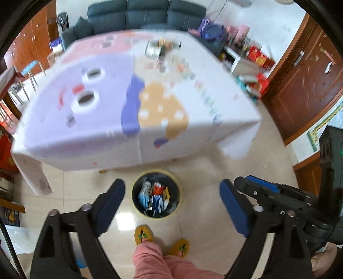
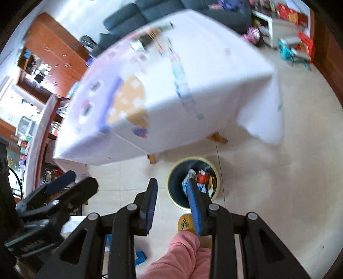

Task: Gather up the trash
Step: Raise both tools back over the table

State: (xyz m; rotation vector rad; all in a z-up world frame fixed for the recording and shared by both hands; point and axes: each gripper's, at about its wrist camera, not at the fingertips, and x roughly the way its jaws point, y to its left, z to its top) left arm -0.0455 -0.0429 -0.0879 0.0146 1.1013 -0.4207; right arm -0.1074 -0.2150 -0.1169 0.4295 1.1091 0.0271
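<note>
A black bin (image 1: 150, 177) with a yellow rim stands on the tiled floor just in front of the table, holding several wrappers (image 1: 154, 195). My left gripper (image 1: 171, 199) hangs high above it, jaws wide open with nothing between the blue pads. My right gripper (image 2: 171, 201) is beside it, also above the bin (image 2: 178, 176), its jaws partly open and empty; the wrappers (image 2: 202, 177) show past its right finger. Blurred packets (image 1: 153, 51) lie at the table's far end. Each gripper shows in the other's view: the right gripper (image 1: 257, 182), the left gripper (image 2: 70, 180).
The table (image 1: 85, 150) wears a white and lilac cloth hanging over its edges. A person's yellow slippers (image 1: 142, 234) and pink trouser leg (image 1: 150, 257) stand right behind the bin. A dark sofa (image 1: 148, 15) is beyond the table, with boxes and clutter (image 1: 257, 58) at the right.
</note>
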